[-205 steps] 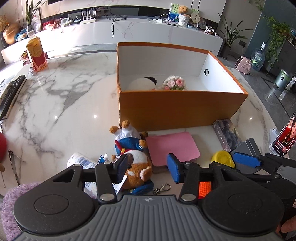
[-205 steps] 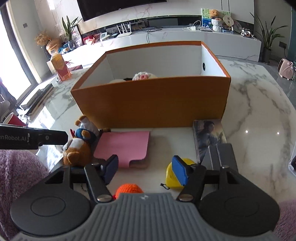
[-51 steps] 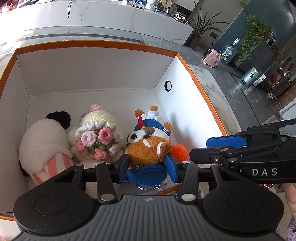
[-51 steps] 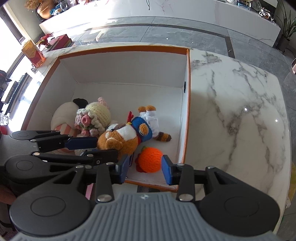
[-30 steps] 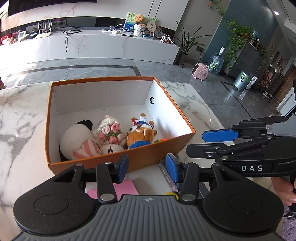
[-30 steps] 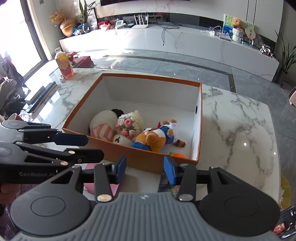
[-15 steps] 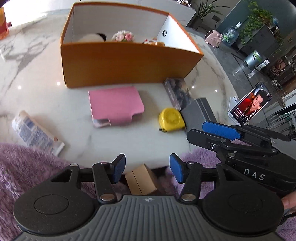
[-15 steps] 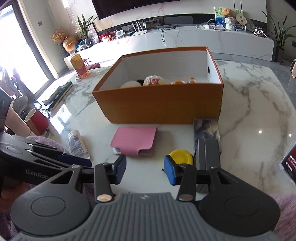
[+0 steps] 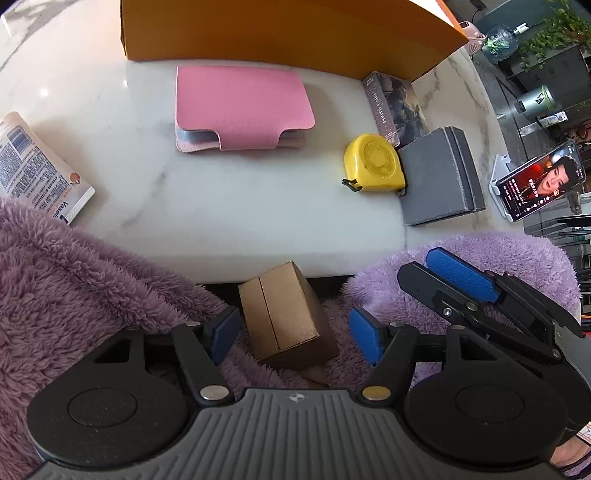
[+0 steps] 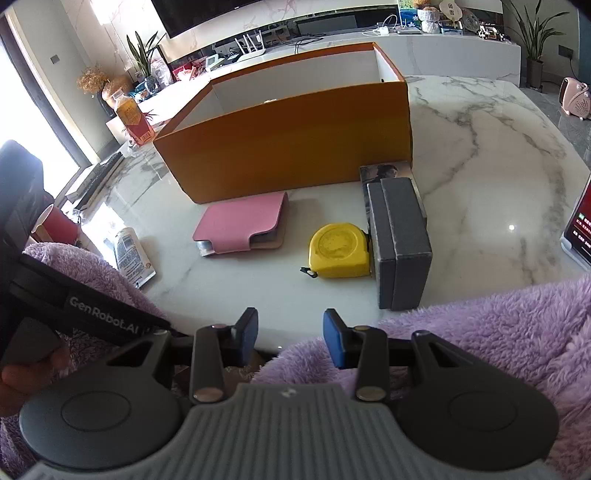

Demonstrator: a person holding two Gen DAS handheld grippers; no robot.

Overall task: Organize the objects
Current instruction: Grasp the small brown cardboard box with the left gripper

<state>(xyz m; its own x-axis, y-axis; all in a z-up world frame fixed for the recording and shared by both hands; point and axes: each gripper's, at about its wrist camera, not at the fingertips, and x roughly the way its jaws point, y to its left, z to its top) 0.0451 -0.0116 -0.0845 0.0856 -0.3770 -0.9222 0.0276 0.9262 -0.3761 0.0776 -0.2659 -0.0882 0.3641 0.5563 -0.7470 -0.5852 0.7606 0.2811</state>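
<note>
Landmark: the orange box (image 9: 288,33) at the far side of the desk (image 9: 221,214); every place below is told from it.
Step in hand: picking up the small gold box (image 9: 284,314), by my reading — it lies on the person's purple fleece lap, off the near desk edge and well apart from the orange box.
Left tongs (image 9: 291,332): jaws have just been opening and now stand wide, one pad on each side of the gold box, neither pressing it (a clear gap shows on the right side).
Right tongs (image 10: 289,334): partly open and lately narrowing, holding nothing, hovering over the near desk edge.
Gold box pose: tilted on the soft fleece, its seam running along its length.
Doing it well: bring the left tongs lower so the pads meet the two long flat sides squarely, centred — then close firmly, since a tilted box on fleece may roll.
Risk: fleece caught between pad and box.
Left on the desk: pink wallet (image 9: 240,107) just before the orange box; yellow tape measure (image 9: 373,164) nearer, touching the grey case (image 9: 439,181); a dark card pack (image 9: 395,103) at the box's right corner.
Destination: likely the orange box.
</note>
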